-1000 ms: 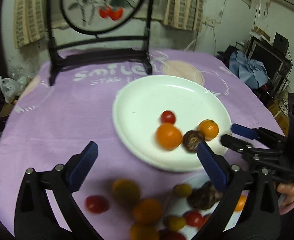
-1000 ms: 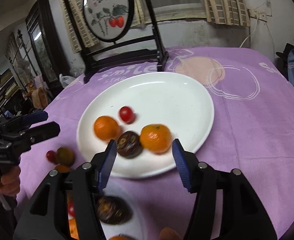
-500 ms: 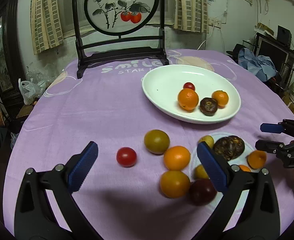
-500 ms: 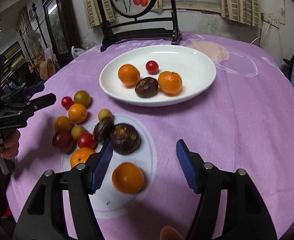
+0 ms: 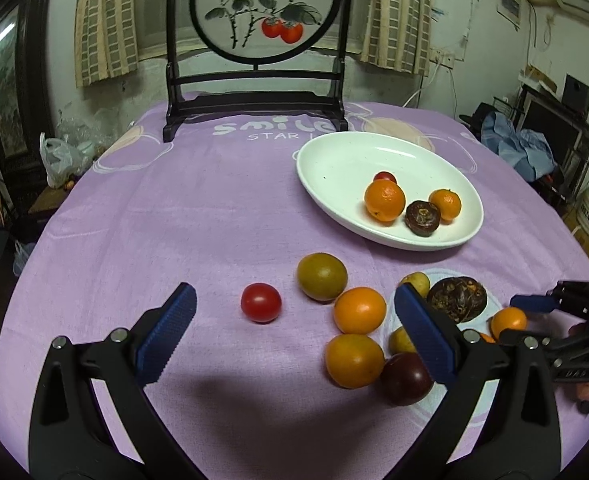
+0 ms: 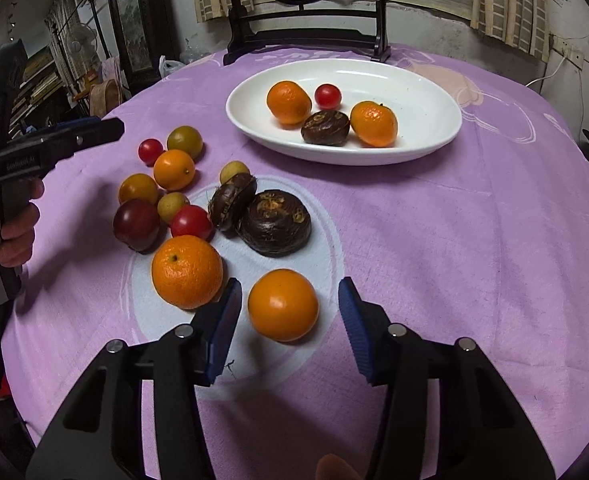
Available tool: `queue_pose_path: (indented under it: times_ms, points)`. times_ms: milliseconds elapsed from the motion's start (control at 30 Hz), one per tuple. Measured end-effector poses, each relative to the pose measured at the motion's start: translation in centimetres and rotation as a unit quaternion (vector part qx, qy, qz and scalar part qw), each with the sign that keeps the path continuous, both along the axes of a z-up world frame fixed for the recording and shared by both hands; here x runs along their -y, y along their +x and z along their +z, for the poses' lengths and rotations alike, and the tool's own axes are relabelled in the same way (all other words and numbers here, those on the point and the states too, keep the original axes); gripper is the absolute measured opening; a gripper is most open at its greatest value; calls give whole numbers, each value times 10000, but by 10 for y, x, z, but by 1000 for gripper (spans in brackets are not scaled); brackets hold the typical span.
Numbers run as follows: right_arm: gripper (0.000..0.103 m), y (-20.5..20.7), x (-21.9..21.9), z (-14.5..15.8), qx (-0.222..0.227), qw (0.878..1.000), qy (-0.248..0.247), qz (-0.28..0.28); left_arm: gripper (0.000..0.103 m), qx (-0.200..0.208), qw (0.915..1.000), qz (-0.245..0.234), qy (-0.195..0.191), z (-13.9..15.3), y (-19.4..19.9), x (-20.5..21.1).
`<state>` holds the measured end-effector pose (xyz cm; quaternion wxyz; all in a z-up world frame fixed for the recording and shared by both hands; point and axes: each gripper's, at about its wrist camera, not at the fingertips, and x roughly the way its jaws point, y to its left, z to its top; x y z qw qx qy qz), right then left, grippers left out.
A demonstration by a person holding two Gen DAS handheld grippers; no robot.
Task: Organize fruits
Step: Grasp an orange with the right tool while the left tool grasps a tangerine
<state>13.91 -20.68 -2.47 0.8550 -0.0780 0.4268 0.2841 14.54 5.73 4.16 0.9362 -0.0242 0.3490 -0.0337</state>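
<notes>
between the wide-open fingers of the right gripper sits a loose orange, not yet pinched. white plate at 12 o'clock already holds four fruits. left gripper hangs open and empty, cherry tomato just ahead at 11. step looks like pick-up; next: close gently, carry to plate.
</notes>
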Motion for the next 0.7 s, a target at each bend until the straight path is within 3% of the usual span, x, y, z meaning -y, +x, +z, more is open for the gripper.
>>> queue_pose_path:
  times_ms: [200,300,467,567,700]
  points:
    - [47,-1,-4,-5,53,9999,-154,33,101,24,10000,18,-45,1,-3,-1]
    - [37,-1,-5,-6,39,9998,-161,72,101,39,10000,-1,0,1,-5,1]
    - [36,1,1,-2,1,10000,11,2,101,-5,9999,-141,-14,-1,-7,5]
    - [36,7,18,8,-5,9986,408,-333,101,-140,9963,-830,-187,-2,-14,21]
    - [36,15,35,11,-70,9952,626,-743,95,-122,9802,-1973,92,-6,-37,65]
